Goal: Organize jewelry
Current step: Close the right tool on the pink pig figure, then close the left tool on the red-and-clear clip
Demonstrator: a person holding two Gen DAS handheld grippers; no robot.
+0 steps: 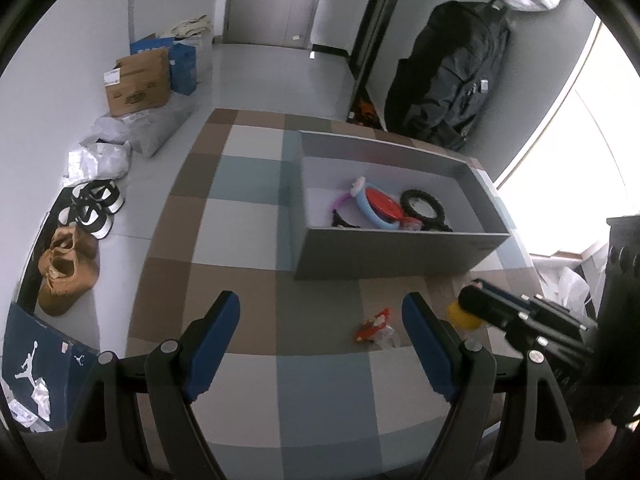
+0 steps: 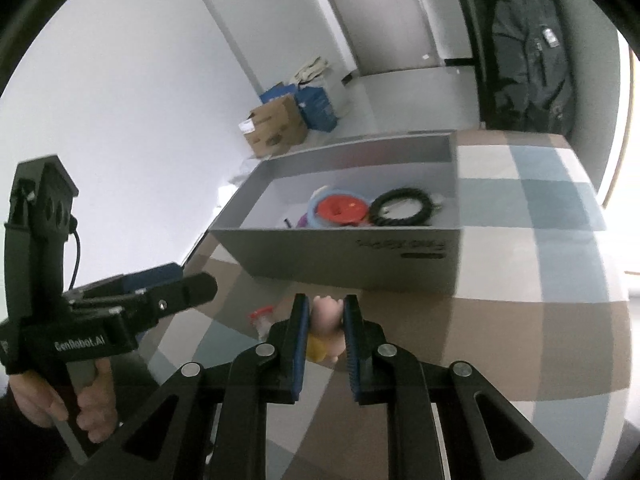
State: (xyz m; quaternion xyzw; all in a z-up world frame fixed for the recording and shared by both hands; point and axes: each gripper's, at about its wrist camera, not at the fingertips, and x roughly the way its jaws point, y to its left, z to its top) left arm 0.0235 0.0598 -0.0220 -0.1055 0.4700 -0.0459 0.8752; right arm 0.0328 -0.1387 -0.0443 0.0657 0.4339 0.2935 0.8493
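- My right tool (image 2: pixel 325 330) is clenched on a small pale-pink and yellow piece (image 2: pixel 326 322), squeezed between both blue pads at lower centre of the right wrist view. I cannot tell exactly what the piece is.
- My left tool (image 1: pixel 320 344) is released, its blue pads spread wide at the bottom of the left wrist view with nothing between them.
- Between those spread pads, toward the right one, a red and clear hair clip (image 1: pixel 374 326) lies on the checked worktop (image 1: pixel 240 216).
- In the left wrist view the right tool comes in from the right edge, its tip over a yellow bit of the held piece, just beside my left tool's right pad.
- Beyond both tools stands the grey box (image 1: pixel 396 254), open at the top, its near wall facing me across the centre of the frame.
- Inside the box, bunched toward its right end, lie a red round piece (image 2: pixel 342 210), a black ridged ring (image 2: pixel 402 208), a light-blue band (image 1: pixel 370 210) and a purple band (image 1: pixel 340 202), all touching.
- The worktop is open to the left of the box and in front of it; its left edge drops to the floor.
- On the floor at the left of the frame are tan shoes (image 1: pixel 66 272), black-and-white sandals (image 1: pixel 94 208) and a cardboard box (image 1: pixel 138 82); a dark backpack (image 1: pixel 456 76) hangs at upper right.
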